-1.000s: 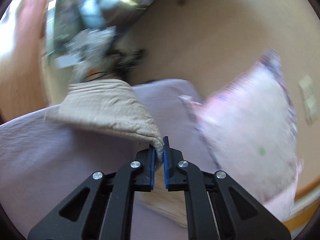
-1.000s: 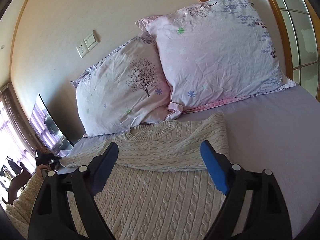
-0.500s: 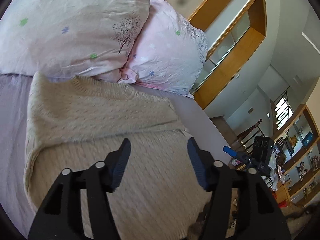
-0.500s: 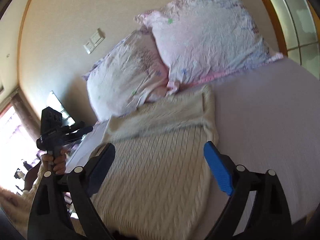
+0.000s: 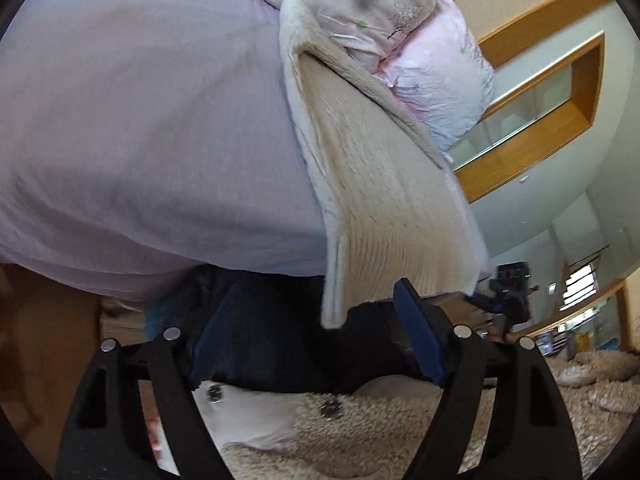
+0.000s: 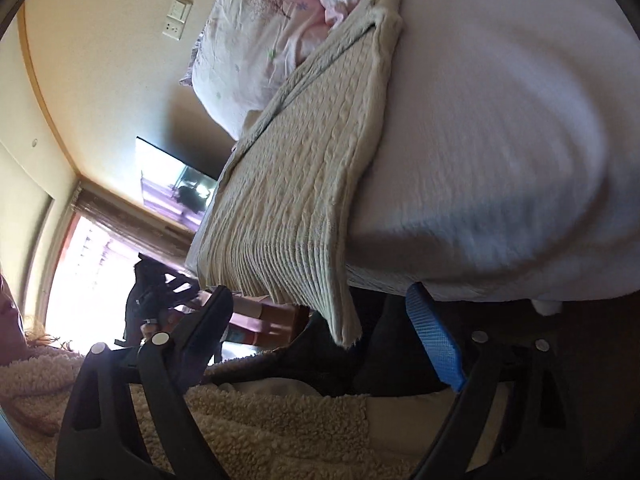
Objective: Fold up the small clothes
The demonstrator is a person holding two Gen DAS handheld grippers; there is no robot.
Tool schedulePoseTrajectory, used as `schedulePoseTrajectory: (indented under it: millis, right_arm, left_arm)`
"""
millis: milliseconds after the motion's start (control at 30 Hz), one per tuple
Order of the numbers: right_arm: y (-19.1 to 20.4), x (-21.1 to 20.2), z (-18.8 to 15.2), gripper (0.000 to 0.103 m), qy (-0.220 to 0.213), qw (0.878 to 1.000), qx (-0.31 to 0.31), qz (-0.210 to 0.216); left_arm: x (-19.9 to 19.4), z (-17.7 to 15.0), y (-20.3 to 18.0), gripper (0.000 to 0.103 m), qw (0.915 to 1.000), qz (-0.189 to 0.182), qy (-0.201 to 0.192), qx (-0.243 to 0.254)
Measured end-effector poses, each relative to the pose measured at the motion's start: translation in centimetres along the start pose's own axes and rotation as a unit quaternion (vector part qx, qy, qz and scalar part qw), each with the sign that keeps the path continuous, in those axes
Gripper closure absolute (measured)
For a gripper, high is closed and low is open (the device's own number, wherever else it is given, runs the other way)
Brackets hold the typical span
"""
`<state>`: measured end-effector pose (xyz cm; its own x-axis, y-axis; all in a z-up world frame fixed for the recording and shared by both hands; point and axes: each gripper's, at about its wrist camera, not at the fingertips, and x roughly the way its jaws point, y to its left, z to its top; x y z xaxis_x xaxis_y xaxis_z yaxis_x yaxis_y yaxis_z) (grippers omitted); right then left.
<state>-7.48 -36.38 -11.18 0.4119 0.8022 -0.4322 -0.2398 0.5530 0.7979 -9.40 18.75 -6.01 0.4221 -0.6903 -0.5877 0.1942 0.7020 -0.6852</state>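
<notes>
A cream cable-knit sweater (image 5: 372, 184) lies on the lilac bed sheet (image 5: 152, 128), its sleeves folded in and its ribbed hem hanging over the bed's near edge. It also shows in the right wrist view (image 6: 296, 184). My left gripper (image 5: 308, 344) is open and empty, low at the bed's edge, with the hem's left corner just above its jaws. My right gripper (image 6: 320, 344) is open and empty, with the hem's right corner (image 6: 346, 332) hanging between its fingers.
Two floral pillows (image 5: 404, 28) lean at the head of the bed against the wall (image 6: 120, 40). The person's fleece jacket (image 6: 240, 432) and dark trousers fill the bottom of both views. A wooden window frame (image 5: 540, 92) is at the right.
The left gripper let go of the sleeve and opened. Both grippers dropped back from over the sweater to the bed's near edge, level with the hanging hem.
</notes>
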Motion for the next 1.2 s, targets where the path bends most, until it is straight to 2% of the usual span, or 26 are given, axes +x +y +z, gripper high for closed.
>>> schedulePoseTrajectory:
  millis: [33,67,100,133,167,200,267,333,433,500,567,633,667,733,800,867,933,967,1000,1033,1067,1100,1133,1200]
  right_arm:
    - [0.0,0.7,0.1,0.032,0.005,1.0,-0.002,0.011]
    - [0.0,1.2,0.1,0.047,0.007,1.0,-0.005,0.019]
    - [0.2,1.6,0.2,0.07,0.007,1.0,-0.011,0.024]
    - [0.4,2.0,0.1,0.08,0.008,0.999,-0.019,0.031]
    - [0.7,2.0,0.1,0.091,0.007,0.999,-0.024,0.035]
    - [1.1,2.0,0.0,0.093,0.006,0.999,-0.03,0.041]
    - [2.6,1.1,0.4,0.094,-0.004,0.997,-0.049,0.06]
    - [4.7,-0.5,1.6,0.094,-0.031,0.993,-0.073,0.085]
    - [8.4,-2.9,5.7,0.094,-0.081,0.984,-0.123,0.102]
    - [10.3,-3.3,9.1,0.094,-0.108,0.978,-0.15,0.096]
    - [11.7,-3.0,13.9,0.094,-0.138,0.974,-0.165,0.075]
    - [11.8,-1.7,19.0,0.094,-0.17,0.973,-0.147,0.055]
    - [11.0,-0.9,21.7,0.094,-0.186,0.974,-0.124,0.045]
    - [9.3,0.9,25.6,0.094,-0.204,0.975,-0.081,0.021]
    - [7.0,2.4,27.9,0.094,-0.21,0.976,-0.052,-0.013]
    - [4.6,5.5,30.6,0.094,-0.196,0.978,-0.011,-0.066]
    - [1.8,8.2,31.7,0.089,-0.166,0.978,0.046,-0.119]
    - [1.2,8.6,31.8,0.073,-0.16,0.976,0.058,-0.133]
    - [0.8,8.7,31.5,0.041,-0.161,0.973,0.066,-0.15]
    - [0.6,8.1,30.9,0.021,-0.183,0.967,0.066,-0.164]
    - [0.7,7.2,30.3,0.001,-0.214,0.962,0.056,-0.158]
    - [0.7,6.6,30.0,0.001,-0.241,0.958,0.046,-0.148]
    - [0.7,5.5,29.2,0.001,-0.27,0.953,0.035,-0.131]
    - [0.5,4.2,28.8,0.001,-0.291,0.952,0.032,-0.09]
  left_arm:
    - [0.7,0.0,0.1,0.028,1.0,-0.008,0.001,-0.003]
    - [1.1,0.2,0.0,0.034,0.9999,-0.011,0.001,-0.004]
    - [1.6,0.3,0.0,0.05,0.9999,-0.015,0.002,-0.006]
    - [2.0,0.3,0.1,0.061,0.9998,-0.018,0.003,-0.01]
    - [2.4,0.4,0.1,0.081,0.9998,-0.018,0.006,-0.012]
    - [2.6,0.4,-0.1,0.096,0.9996,-0.024,0.01,-0.014]
    - [2.3,0.4,-1.2,0.097,0.9995,-0.028,0.013,-0.009]
    - [1.6,0.7,-2.2,0.097,0.9987,-0.049,0.009,-0.008]
    - [-0.8,4.2,-5.1,0.097,0.9946,-0.097,-0.036,0.015]
    - [-1.8,7.4,-6.5,0.097,0.992,-0.101,-0.07,0.03]
    - [-2.1,12.4,-7.1,0.097,0.989,-0.089,-0.116,0.024]
    - [-1.7,16.5,-6.6,0.097,0.986,-0.072,-0.151,0.005]
    - [-0.6,19.5,-6.0,0.097,0.984,-0.055,-0.169,-0.015]
    - [1.4,23.2,-5.0,0.097,0.9825,-0.029,-0.179,-0.042]
    - [4.4,26.6,-3.8,0.097,0.982,0.003,-0.177,-0.065]
    - [7.5,28.9,-3.0,0.097,0.9845,0.032,-0.158,-0.07]
    - [9.8,29.9,-2.1,0.096,0.9856,0.056,-0.14,-0.077]
    - [10.5,30.0,-1.6,0.092,0.9862,0.055,-0.131,-0.085]
    - [10.6,29.7,-1.3,0.074,0.9862,0.049,-0.128,-0.093]
    - [10.3,29.3,-1.1,0.06,0.9862,0.039,-0.129,-0.096]
    - [9.8,29.6,-1.3,0.033,0.9855,0.039,-0.135,-0.096]
    - [9.0,29.2,-1.2,0.022,0.9839,0.044,-0.147,-0.091]
    - [8.0,28.9,-1.3,0.019,0.9821,0.054,-0.158,-0.087]
    - [6.5,28.3,-1.0,0.018,0.9811,0.074,-0.162,-0.077]
